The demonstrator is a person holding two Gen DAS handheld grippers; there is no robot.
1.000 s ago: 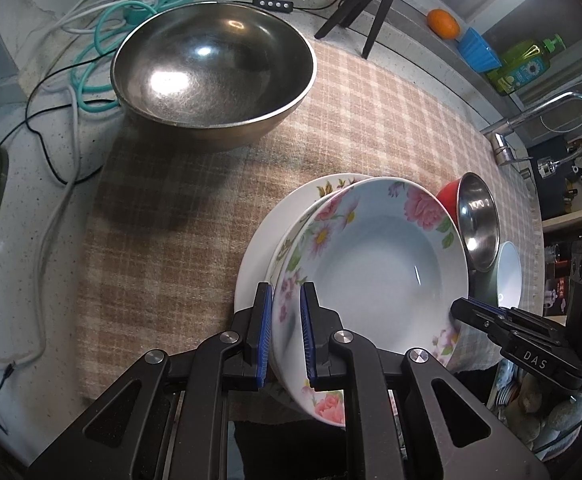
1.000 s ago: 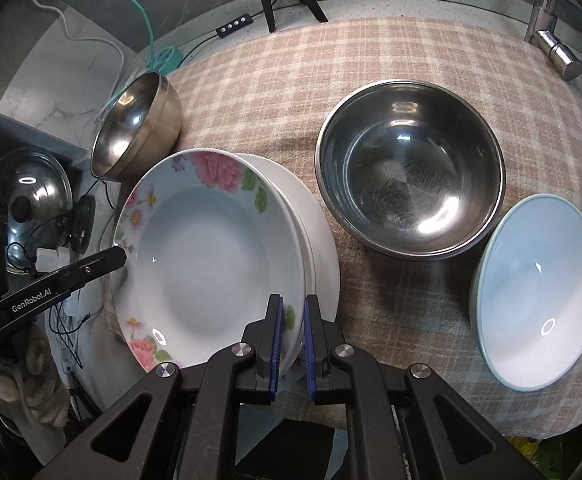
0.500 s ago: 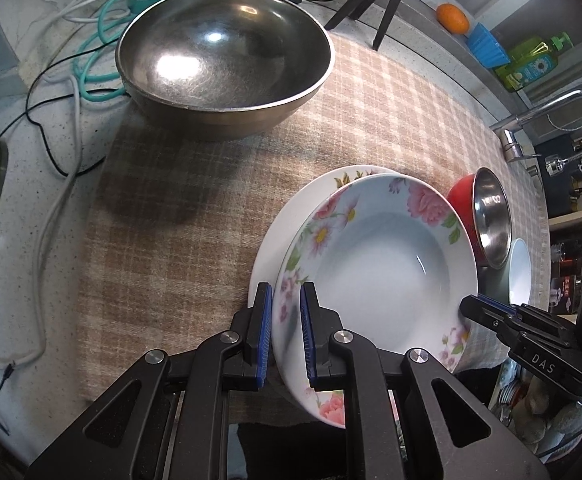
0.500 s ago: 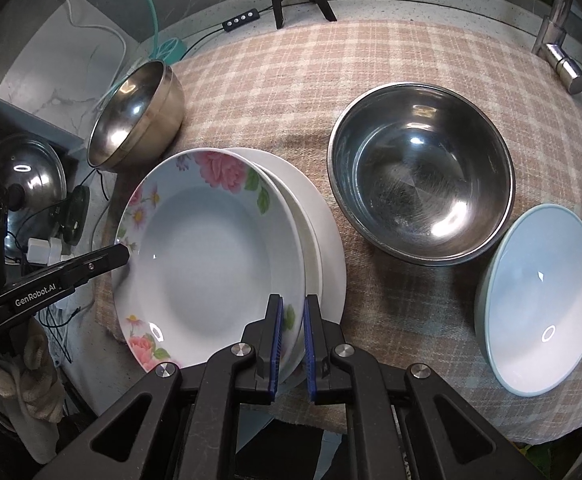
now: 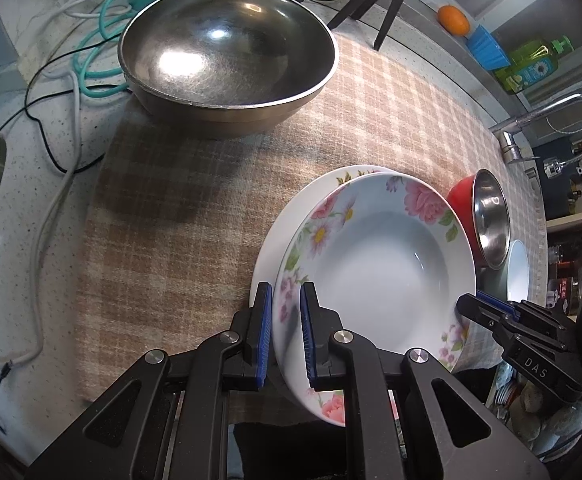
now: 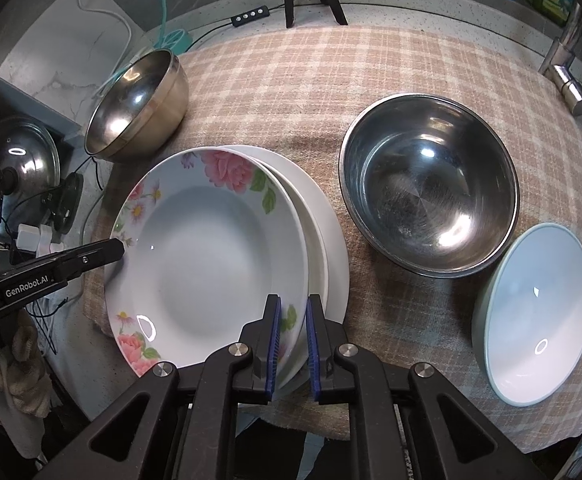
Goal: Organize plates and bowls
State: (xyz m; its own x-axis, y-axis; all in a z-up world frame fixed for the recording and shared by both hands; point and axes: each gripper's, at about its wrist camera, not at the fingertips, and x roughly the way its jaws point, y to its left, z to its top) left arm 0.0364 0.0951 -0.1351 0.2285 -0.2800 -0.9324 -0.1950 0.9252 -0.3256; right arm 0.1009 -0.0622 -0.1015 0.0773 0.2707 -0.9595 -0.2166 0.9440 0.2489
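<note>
While both our grippers clamp the same floral soup plate (image 5: 383,264) by opposite rims, it sits over a stack of white plates (image 6: 331,240) on the checked cloth (image 5: 195,216). Our left gripper (image 5: 285,332) has its blue-padded jaws narrowed onto the rim nearest its camera; our right gripper (image 6: 291,340) pinches the opposite rim the same way, and each gripper's tip shows at the plate's edge in the other's view. Whether the floral plate rests on the stack or hangs just above it, we cannot tell. Beside the plates on the right stands a steel bowl (image 6: 429,186) with a red outside, and next to it a pale blue bowl (image 6: 539,316). Well apart, at the cloth's far left corner, sits a larger steel mixing bowl (image 5: 227,56).
</note>
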